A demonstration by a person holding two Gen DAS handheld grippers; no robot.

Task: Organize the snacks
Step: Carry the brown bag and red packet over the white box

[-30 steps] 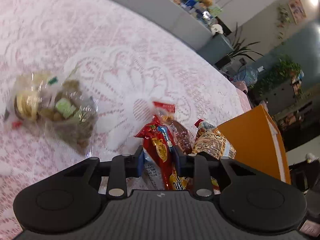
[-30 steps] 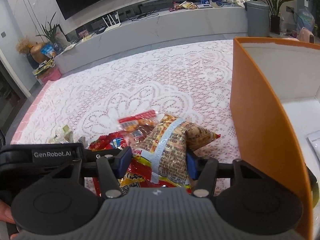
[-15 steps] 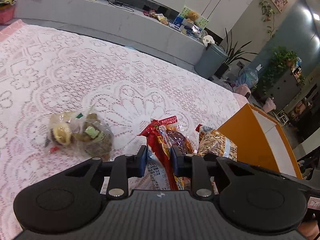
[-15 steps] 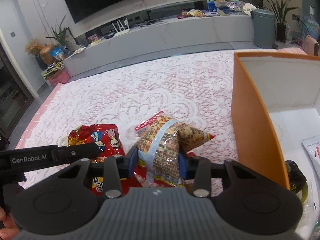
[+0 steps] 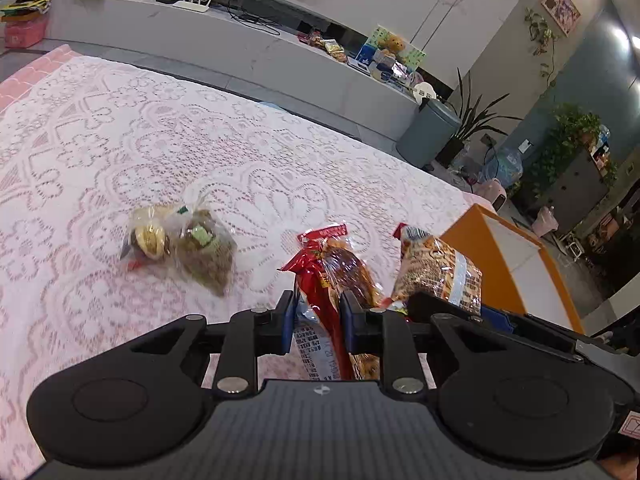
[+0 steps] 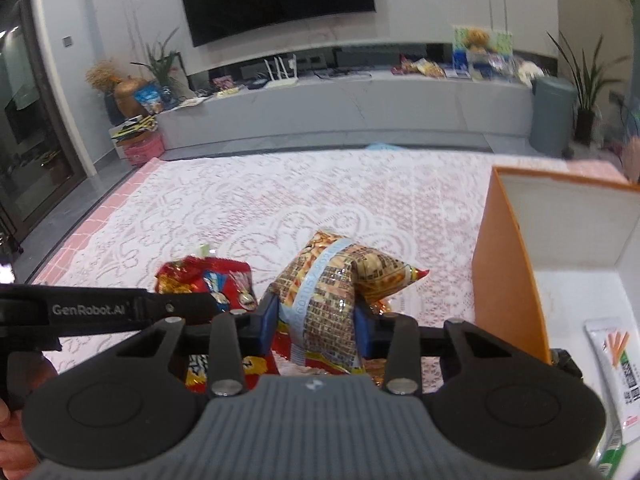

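Note:
My left gripper (image 5: 316,318) is shut on a red snack packet (image 5: 320,300), held above the lace-covered table (image 5: 120,140); the packet also shows in the right wrist view (image 6: 208,280). My right gripper (image 6: 316,324) is shut on a brown-and-gold patterned snack bag (image 6: 332,280), also lifted; the bag shows in the left wrist view (image 5: 436,272). An orange box (image 6: 508,272) with a white inside stands just right of both grippers; it appears in the left wrist view (image 5: 500,264). A clear bag of mixed snacks (image 5: 184,240) lies on the table to the left.
A white-and-green packet (image 6: 616,364) lies inside the orange box. Beyond the table are a long grey TV bench (image 6: 360,108), a grey bin (image 5: 430,132) and potted plants. The table's pink edge (image 6: 100,216) runs along the left.
Both grippers have risen and tilted up with their packets held; more of the room shows. The clear bag now appears farther away and the right gripper sits closer to the orange box.

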